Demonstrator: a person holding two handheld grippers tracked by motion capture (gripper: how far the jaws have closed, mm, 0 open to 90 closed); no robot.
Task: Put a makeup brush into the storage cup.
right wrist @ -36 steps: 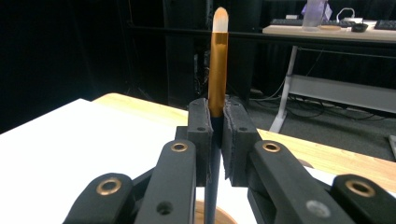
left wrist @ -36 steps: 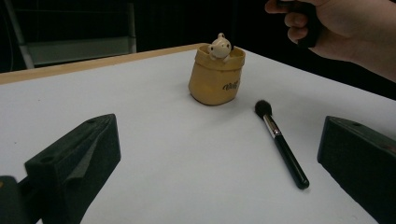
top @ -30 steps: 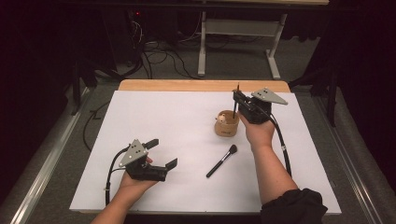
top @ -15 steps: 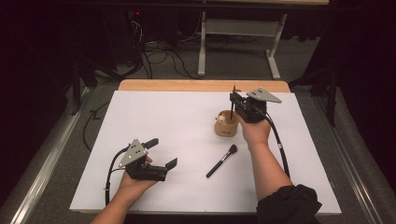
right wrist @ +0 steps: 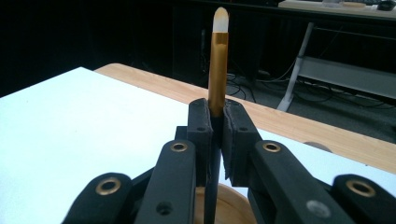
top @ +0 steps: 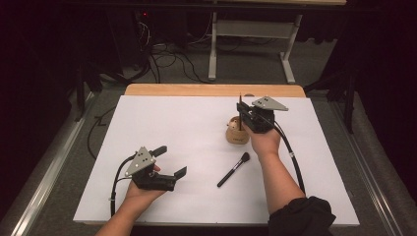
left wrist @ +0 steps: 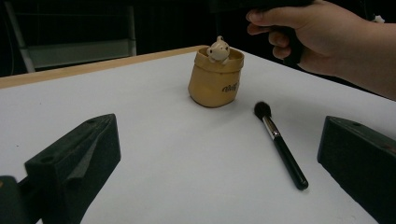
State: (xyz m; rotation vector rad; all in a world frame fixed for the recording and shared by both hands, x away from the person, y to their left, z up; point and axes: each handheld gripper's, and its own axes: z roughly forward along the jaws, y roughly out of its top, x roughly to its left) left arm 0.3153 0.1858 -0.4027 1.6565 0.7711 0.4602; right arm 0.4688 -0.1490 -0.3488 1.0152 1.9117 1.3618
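A small tan cup (top: 237, 134) with a little figure on its rim (left wrist: 217, 49) stands on the white table cover (top: 167, 128), right of middle. My right gripper (top: 241, 114) hovers just above it, shut on a thin gold-handled brush (right wrist: 217, 60) that stands upright; the cup's rim (right wrist: 233, 200) shows right below the jaws. A black makeup brush (top: 233, 169) lies flat in front of the cup, also seen as the black makeup brush (left wrist: 280, 144). My left gripper (top: 170, 161) rests near the front left, open with nothing between its jaws.
The wooden table edge (top: 211, 90) runs along the back. Beyond it stand a desk frame (top: 251, 44) and floor cables (top: 172, 59). A metal rail (top: 49, 172) runs along the left side of the table.
My right gripper has shifted slightly left with the gold brush, from beside the cup to over it. The left gripper has stayed put.
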